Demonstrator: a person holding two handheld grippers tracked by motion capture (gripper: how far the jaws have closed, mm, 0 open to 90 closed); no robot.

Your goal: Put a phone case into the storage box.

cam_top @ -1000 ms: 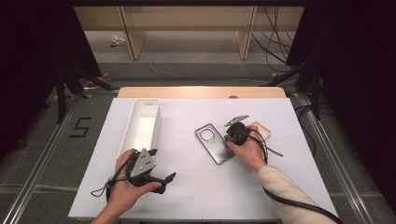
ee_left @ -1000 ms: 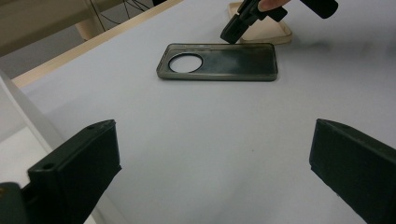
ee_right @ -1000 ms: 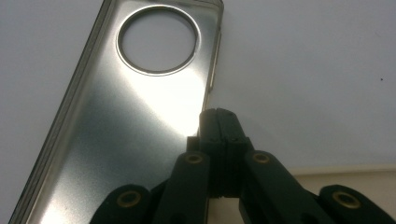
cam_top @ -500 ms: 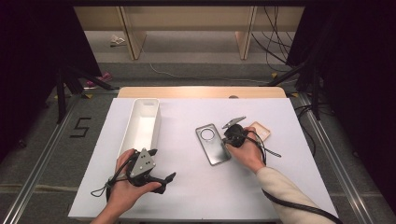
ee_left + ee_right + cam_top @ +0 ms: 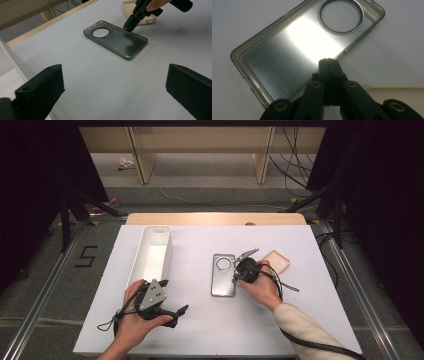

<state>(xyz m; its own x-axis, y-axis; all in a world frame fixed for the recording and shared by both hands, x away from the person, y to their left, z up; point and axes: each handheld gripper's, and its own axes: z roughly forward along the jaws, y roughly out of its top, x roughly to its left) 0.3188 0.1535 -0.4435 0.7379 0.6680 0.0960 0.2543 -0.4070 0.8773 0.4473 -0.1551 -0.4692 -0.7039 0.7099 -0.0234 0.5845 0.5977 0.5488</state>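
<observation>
A smoky grey see-through phone case with a round camera hole lies open side up in the middle of the white table. My right gripper is shut, with its joined tips at the case's right long rim; I cannot tell whether the rim is pinched. From the left gripper view those tips touch the case's far edge. My left gripper rests near the front left of the table. It is open with only bare table between its jaws.
A beige phone case lies just right of the right gripper. A long white tray stands at the left, beyond the left hand. Cables trail from both grippers across the table.
The grey case has turned from a tilted lie to square with the table while the right gripper shifted slightly left at its rim. The left gripper stayed put.
</observation>
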